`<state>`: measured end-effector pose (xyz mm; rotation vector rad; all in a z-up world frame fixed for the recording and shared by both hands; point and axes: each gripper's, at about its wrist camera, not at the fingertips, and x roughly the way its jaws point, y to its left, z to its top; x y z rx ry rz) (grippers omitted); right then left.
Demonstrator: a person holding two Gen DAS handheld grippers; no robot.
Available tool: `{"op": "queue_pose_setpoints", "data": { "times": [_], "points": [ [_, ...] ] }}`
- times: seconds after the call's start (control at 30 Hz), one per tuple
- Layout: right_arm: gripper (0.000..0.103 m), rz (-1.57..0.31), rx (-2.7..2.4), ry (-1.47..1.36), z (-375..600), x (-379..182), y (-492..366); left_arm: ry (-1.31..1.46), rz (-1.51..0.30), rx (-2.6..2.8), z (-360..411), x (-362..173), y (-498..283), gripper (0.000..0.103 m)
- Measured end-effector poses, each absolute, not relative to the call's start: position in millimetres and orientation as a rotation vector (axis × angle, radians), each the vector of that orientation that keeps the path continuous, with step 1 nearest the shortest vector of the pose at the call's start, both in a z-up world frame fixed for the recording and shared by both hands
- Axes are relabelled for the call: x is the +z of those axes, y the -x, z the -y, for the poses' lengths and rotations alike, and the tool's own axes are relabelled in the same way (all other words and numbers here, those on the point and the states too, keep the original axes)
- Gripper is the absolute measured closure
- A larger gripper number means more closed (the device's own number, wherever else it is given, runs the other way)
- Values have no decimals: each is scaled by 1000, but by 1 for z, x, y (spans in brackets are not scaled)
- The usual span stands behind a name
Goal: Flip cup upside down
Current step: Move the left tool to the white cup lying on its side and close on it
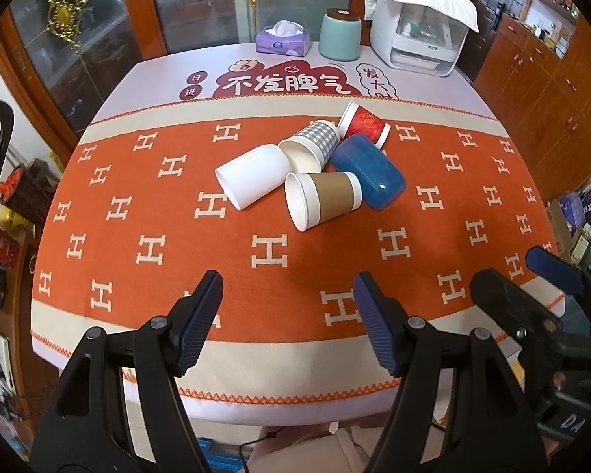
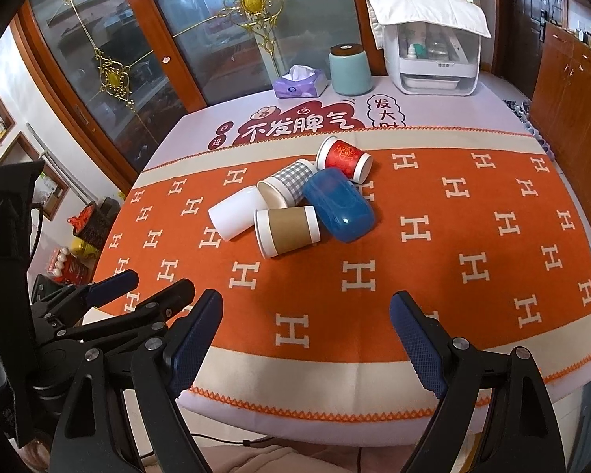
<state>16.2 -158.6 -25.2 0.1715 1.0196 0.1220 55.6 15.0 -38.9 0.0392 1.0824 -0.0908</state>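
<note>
Both the left gripper [image 1: 287, 315] and right gripper [image 2: 307, 339] hung spread and empty, well short of the brown-sleeved cup [image 1: 322, 199], which lay on its side, mouth leftward, roughly equidistant from both.

The left black plastic two-finger gripper [image 1: 287, 323] and the right black plastic two-finger gripper [image 2: 307, 339] share one build: triangular cut-out frames, round silver pivot screws, and long fingers faced with dark blue ribbed rubber pads [image 1: 201, 323]. White lettering marks the right unit's housing.
</note>
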Motion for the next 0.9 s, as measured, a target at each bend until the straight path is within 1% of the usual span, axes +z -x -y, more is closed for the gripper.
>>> {"op": "queue_pose_setpoints", "data": {
  "times": [0.27,0.57,0.73,0.9],
  "points": [
    [15,-1057,107,-185,156,-50,-63,-179,-1072,-152,-22,-52,-98,37],
    [15,-1107,107,-245,163,-85,-118,-210,-1130,-233,-57,-65,-182,36],
    [15,-1143,110,-342,173,-111,-150,-317,-1181,-315,-50,-90,-219,36],
    [15,-1184,114,-388,175,-136,-166,-502,-1218,-393,-26,-124,-242,36]
  ]
}}
